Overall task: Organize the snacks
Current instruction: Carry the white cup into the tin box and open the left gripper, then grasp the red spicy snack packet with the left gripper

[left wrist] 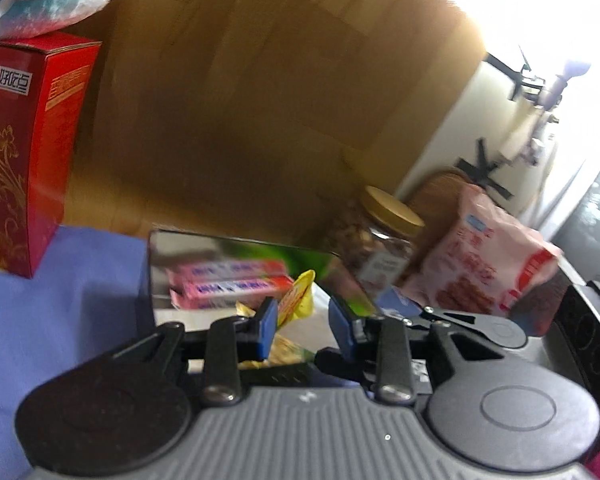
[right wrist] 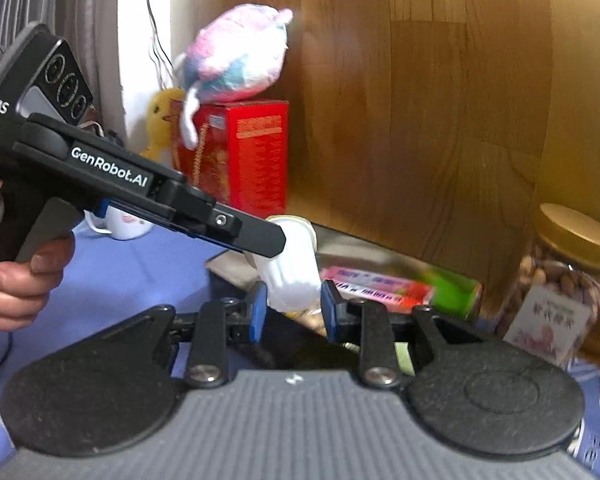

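Observation:
My left gripper (left wrist: 303, 322) is open above a shiny metal tin (left wrist: 168, 248). A yellow snack packet (left wrist: 298, 298) lies just ahead of its left pad, touching or close. Pink candy packs (left wrist: 236, 284) lie in the tin. My right gripper (right wrist: 291, 312) is shut on a white ridged cup (right wrist: 294, 266), held tilted over the same tin, where pink candy packs (right wrist: 374, 284) and a green pack (right wrist: 454, 290) lie. The left gripper's body (right wrist: 132, 192) crosses the right wrist view just above the cup.
A red box (left wrist: 28, 152) stands at the left with a plush toy (right wrist: 236, 56) on top. A gold-lidded jar of nuts (right wrist: 564, 280) and a pink snack bag (left wrist: 488, 264) stand at the right. A wooden board (right wrist: 440, 120) backs the purple tablecloth (left wrist: 60, 300). A white mug (right wrist: 128, 226) is behind.

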A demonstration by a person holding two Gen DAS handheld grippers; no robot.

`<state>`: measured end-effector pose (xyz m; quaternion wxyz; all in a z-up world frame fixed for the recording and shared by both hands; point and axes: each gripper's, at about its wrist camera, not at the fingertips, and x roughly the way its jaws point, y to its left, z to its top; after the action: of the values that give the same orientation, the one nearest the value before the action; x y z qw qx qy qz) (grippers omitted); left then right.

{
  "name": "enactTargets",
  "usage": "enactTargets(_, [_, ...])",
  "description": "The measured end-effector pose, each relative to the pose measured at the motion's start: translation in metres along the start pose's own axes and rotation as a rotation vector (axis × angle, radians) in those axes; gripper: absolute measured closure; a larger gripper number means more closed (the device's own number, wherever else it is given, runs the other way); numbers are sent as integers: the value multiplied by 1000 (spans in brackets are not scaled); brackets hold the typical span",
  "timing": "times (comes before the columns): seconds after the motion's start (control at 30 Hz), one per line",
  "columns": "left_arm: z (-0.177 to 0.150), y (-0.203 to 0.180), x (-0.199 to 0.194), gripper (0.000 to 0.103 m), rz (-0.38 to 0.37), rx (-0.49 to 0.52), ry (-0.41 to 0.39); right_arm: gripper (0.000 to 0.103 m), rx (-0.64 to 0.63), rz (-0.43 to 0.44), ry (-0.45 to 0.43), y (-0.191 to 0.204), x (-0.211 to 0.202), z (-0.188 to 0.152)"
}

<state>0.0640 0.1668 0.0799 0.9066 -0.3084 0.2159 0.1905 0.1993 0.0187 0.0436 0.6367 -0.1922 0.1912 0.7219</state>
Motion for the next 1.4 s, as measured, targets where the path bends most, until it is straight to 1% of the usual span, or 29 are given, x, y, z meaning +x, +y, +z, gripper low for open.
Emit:
enactTargets(0.1, [2, 9, 13, 75, 50, -2, 3, 69, -33, -34, 23, 1, 21, 2])
enactTargets(0.17, [1, 14, 19, 71, 88, -4, -3, 65, -43, -73, 13, 0, 29, 2])
enactTargets(0.2, [0, 16, 20, 71, 97, -6, -3, 61, -33, -84, 7, -1, 29, 1])
enactTargets(0.23, [-1, 18, 19, 71, 98, -10, -6, 61, -10, -88, -6, -3, 27, 1])
enactTargets(0.33, [-7, 16, 3, 71, 83, -5, -41, 61, 48, -84, -49, -6, 11, -4])
enactTargets(0.37, [-10, 14, -6, 69, 83, 6, -58, 61, 65, -89, -63, -6, 2, -8])
enactTargets(0.43, [-19, 8, -22, 65, 78, 24, -83, 61, 123, -87, -80, -6, -17, -20])
enactTargets(0.5, [-32, 5, -36, 64, 74, 34, -89, 61, 197, -69, -83, -6, -34, -36])
enactTargets(0.6, [-56, 4, -46, 64, 68, 18, -54, 62, 327, -44, -54, -7, -52, -63])
enactTargets(0.73, [-90, 7, -38, 64, 71, -23, 41, 63, 500, -7, 20, -4, -60, -98])
enactTargets(0.8, [-103, 11, -30, 64, 62, -62, 93, 63, 540, -11, 37, 1, -62, -109])
enactTargets(0.87, [-113, 15, -21, 63, 36, -107, 134, 63, 570, -19, 59, 5, -62, -117])
enactTargets(0.9, [-116, 16, -17, 57, 28, -118, 145, 63, 584, -22, 67, 6, -61, -119])
enactTargets(0.93, [-119, 17, -12, 54, 24, -130, 150, 63, 587, -26, 57, 8, -61, -119])
enactTargets(0.97, [-121, 19, -9, 54, 16, -139, 141, 63, 583, -31, 55, 9, -59, -117])
enactTargets(1.0, [-122, 19, -7, 55, 9, -147, 129, 63, 586, -36, 50, 10, -58, -117])
enactTargets(1.07, [-123, 19, -4, 59, -21, -172, 139, 63, 608, -19, 39, 9, -53, -118])
enactTargets(1.1, [-125, 19, -3, 66, -32, -182, 144, 63, 615, -8, 36, 10, -51, -118])
enactTargets(1.13, [-127, 18, -2, 70, -27, -178, 145, 65, 613, -11, 38, 10, -51, -117])
enactTargets(1.2, [-132, 15, -6, 84, 0, -157, 139, 69, 610, -9, 43, 13, -52, -117])
enactTargets(1.3, [-141, 18, -17, 87, -11, -183, 146, 71, 649, 27, 45, 16, -57, -122])
enactTargets(1.4, [-155, 18, -33, 87, -27, -200, 143, 72, 644, 40, 45, 28, -65, -126])
